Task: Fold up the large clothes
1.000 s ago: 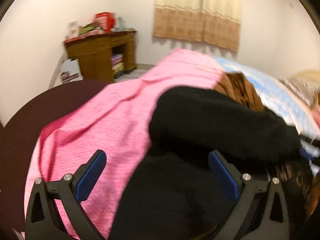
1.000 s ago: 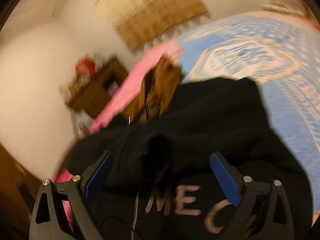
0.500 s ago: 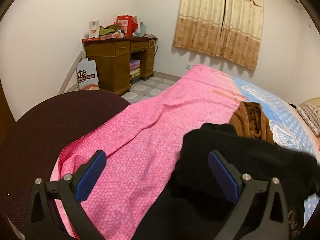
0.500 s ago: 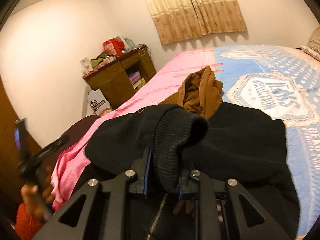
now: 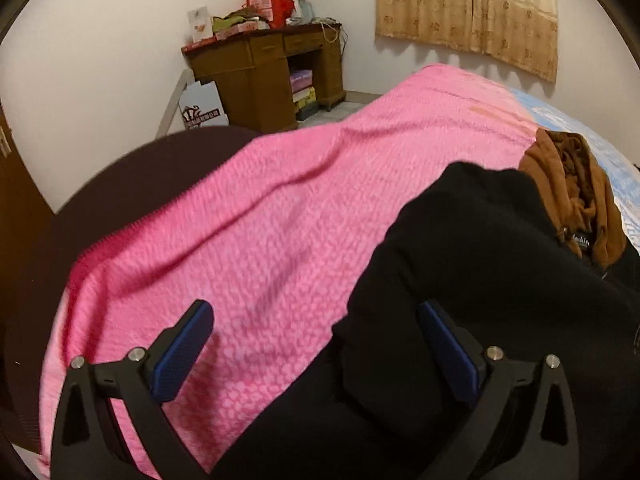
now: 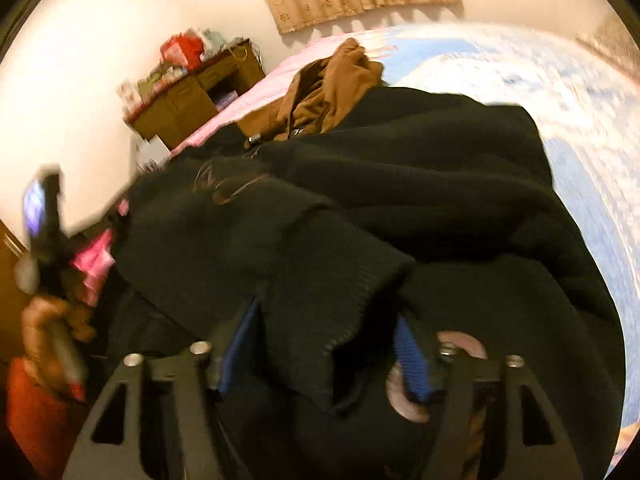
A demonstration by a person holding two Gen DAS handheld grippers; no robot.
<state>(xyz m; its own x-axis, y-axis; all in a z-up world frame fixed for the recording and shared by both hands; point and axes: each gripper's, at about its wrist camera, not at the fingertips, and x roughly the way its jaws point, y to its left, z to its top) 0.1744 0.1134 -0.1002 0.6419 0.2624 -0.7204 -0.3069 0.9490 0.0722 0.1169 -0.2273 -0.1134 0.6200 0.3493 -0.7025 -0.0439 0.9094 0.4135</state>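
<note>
Lying in a heap across the bed, the black sweatshirt (image 6: 400, 184) fills the space ahead of the right gripper (image 6: 326, 354), and its ribbed cuff (image 6: 332, 308) hangs right between the blue pads (image 6: 410, 364). Those jaws are opening, and the pads look clear of the knit on both sides, though the picture is blurred. Beyond the right gripper, at the far edge of the black cloth, a brown garment (image 6: 332, 84) sits crumpled on the bed. Off to that gripper's left, a hand (image 6: 48, 320) holds the left gripper's handle above the bed's edge. The left gripper (image 5: 316, 346) has its jaws spread wide with nothing pressed between them. The pink bedspread (image 5: 248, 232) lies under its left finger, while the sweatshirt (image 5: 480, 280) spreads under and past its right finger (image 5: 448, 348), whose pad looks to be just beside a black fold. Farther ahead and to the right of the left gripper, the brown garment (image 5: 572, 188) rests against the sweatshirt's far side. A wooden desk (image 5: 272, 72) stands by the wall well beyond.
</note>
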